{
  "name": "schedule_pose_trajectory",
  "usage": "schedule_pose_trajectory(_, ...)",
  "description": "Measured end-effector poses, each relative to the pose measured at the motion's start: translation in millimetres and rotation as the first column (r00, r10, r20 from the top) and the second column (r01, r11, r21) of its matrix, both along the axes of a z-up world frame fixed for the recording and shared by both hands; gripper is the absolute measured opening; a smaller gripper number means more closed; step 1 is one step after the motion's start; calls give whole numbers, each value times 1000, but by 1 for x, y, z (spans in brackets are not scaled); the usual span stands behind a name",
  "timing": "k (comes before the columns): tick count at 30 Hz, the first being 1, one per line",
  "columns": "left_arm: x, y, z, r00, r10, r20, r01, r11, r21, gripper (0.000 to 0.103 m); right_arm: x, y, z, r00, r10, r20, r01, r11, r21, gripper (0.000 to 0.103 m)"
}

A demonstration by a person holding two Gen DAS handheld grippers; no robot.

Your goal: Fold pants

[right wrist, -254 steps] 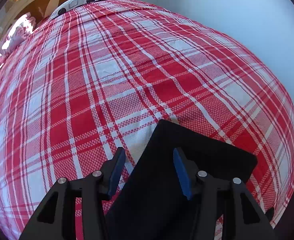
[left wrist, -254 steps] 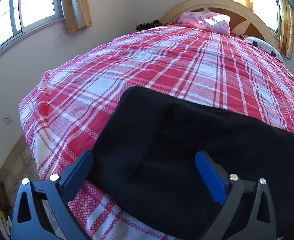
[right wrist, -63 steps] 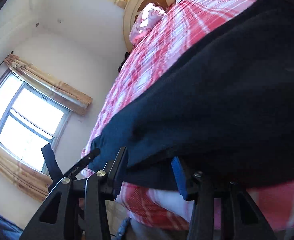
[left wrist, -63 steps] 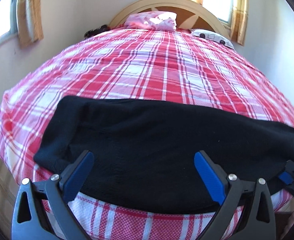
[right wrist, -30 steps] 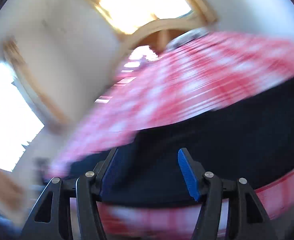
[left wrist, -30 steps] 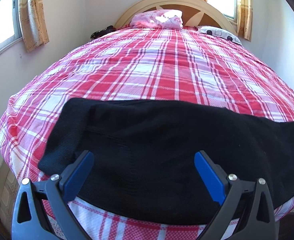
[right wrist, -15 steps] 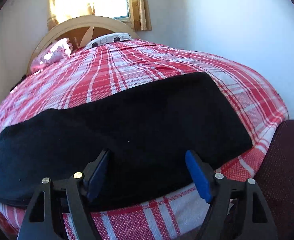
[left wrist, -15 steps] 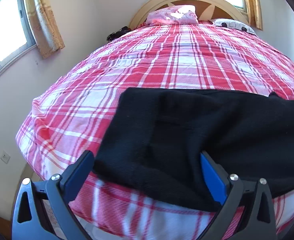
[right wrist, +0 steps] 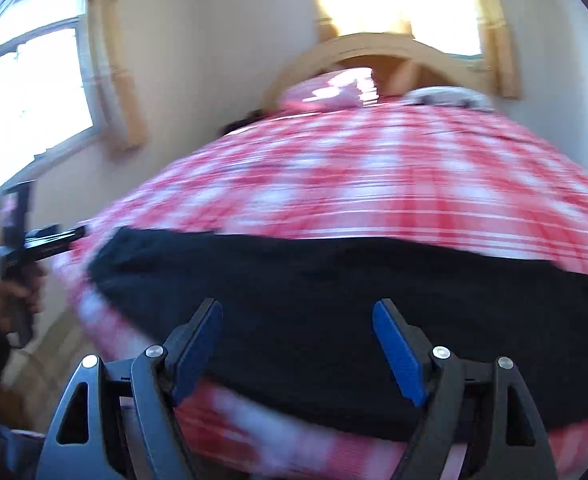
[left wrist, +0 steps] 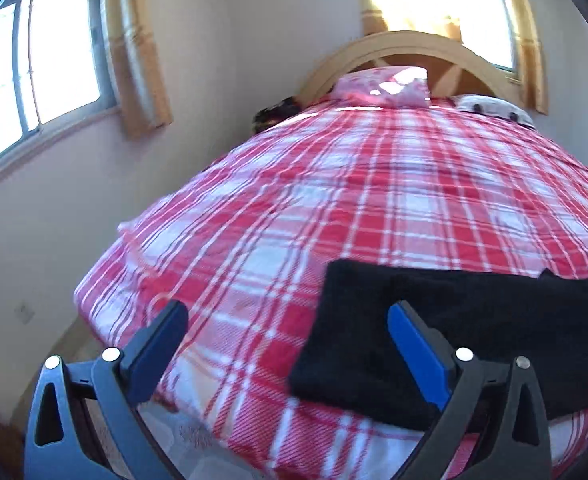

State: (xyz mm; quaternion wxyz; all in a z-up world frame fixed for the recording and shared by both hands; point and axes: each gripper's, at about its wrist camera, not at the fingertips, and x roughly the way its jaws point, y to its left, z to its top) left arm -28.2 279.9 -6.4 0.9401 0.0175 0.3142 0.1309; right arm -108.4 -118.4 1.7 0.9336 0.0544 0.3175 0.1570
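We see the black pants (right wrist: 334, 300) lying flat as a long band across the near end of the bed, on the red-and-white plaid cover (left wrist: 334, 208); in the right wrist view they fill the lower middle of the frame from left to right, and in the left wrist view only their left end shows, at the lower right. Our left gripper (left wrist: 286, 340) stands released, jaws wide apart, with plaid cover showing between them and its right finger over the end of the pants, gripping nothing. Our right gripper (right wrist: 298, 336) is also released: its jaws have just been opening, and they stand spread above the pants without pinching the cloth. At the left edge of the blurred right wrist view we see a hand (right wrist: 14, 296) holding the left gripper's handle. Pillows (left wrist: 386, 86) lie at the wooden headboard (left wrist: 406, 46), upper middle, between curtained windows (left wrist: 34, 60).
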Motion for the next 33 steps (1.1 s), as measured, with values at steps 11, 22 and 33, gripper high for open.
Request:
schedule_pose_trajectory(11,14,0,-39,990,93,-104,-86,994,72,97,49,74,-48,954,218,-207,-204,975,86,79)
schedule_pose_trajectory(22,41,-54,-45,993,-47,-104,41,997,-59,97,156,56,-7,938,324,-121,-263,896,359,76)
schedule_pose_trajectory(33,35,-48,-65,995,0,-101,-8,997,-80,103,189,123,-44,907,367,-205,-342,928,150,67)
